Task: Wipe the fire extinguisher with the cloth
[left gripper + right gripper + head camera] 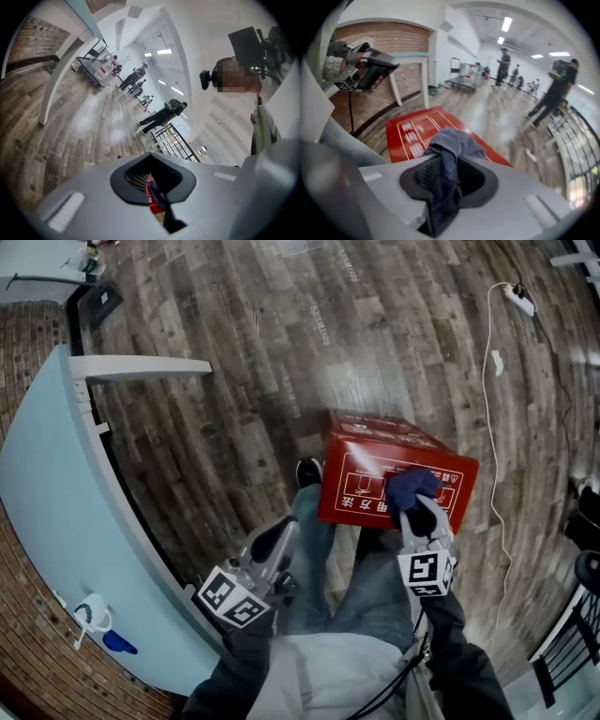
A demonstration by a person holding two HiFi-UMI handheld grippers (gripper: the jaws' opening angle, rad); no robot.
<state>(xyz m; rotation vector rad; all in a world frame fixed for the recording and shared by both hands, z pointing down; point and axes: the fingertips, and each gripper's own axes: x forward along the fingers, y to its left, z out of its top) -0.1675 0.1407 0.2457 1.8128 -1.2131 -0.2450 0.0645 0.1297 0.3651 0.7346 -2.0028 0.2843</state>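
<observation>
Large open indoor hall: wood-plank floor (281, 334), brick wall (384, 42), ceiling strip lights (506, 23), metal trolley (96, 70), standing people (555, 93).

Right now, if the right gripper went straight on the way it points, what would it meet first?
The red box, probably its printed top face, with the blue cloth pinched in the right gripper touching it first. How much gap remains is hard to judge.

Fire extinguisher box (394, 474) sitting on floor (281, 334) just ahead of your legs. Shoe (308, 470) standing just beside its left edge. Cloth (412, 486) in your right gripper (419, 512) hanging over box's near top. Left gripper (279, 538) hovering left of box, apart from it. Counter (56, 521) running along your left. Cable (487, 409) trailing over floor right of box.
</observation>
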